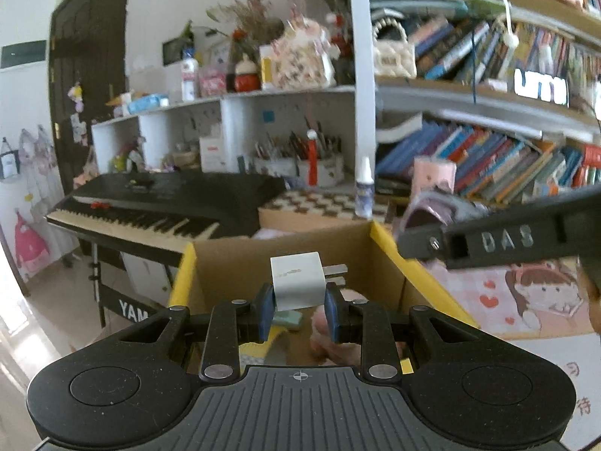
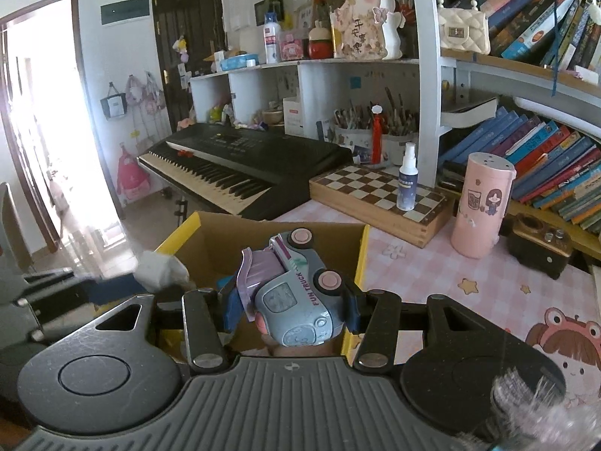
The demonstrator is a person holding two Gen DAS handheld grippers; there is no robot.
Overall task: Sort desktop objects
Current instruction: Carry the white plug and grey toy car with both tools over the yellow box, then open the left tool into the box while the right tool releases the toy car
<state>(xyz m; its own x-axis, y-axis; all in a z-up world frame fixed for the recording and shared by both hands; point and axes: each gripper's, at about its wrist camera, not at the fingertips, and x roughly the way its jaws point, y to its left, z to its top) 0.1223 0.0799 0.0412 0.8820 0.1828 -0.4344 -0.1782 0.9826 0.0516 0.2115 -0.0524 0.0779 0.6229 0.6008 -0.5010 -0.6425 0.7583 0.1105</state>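
White plug (image 1: pixel 297 280) sits pinched between the blue pads of my left gripper (image 1: pixel 299 314), prongs pointing right, held over the open cardboard box (image 1: pixel 390 248) with yellow flap edges. My right gripper (image 2: pixel 289 310) clamps a grey-blue toy truck (image 2: pixel 296 297), lilac part to the left, pink wheels up, also above the box (image 2: pixel 362 251). Inside the box I see a pale green item and something pink. Box rests on the pink desk mat (image 2: pixel 432 263), beside the keyboard (image 2: pixel 240 165) and chessboard (image 2: pixel 375 195).

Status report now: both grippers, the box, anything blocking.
Left gripper shut on white charger. Right gripper shut on toy truck. Both over cardboard box. Nothing blocking.
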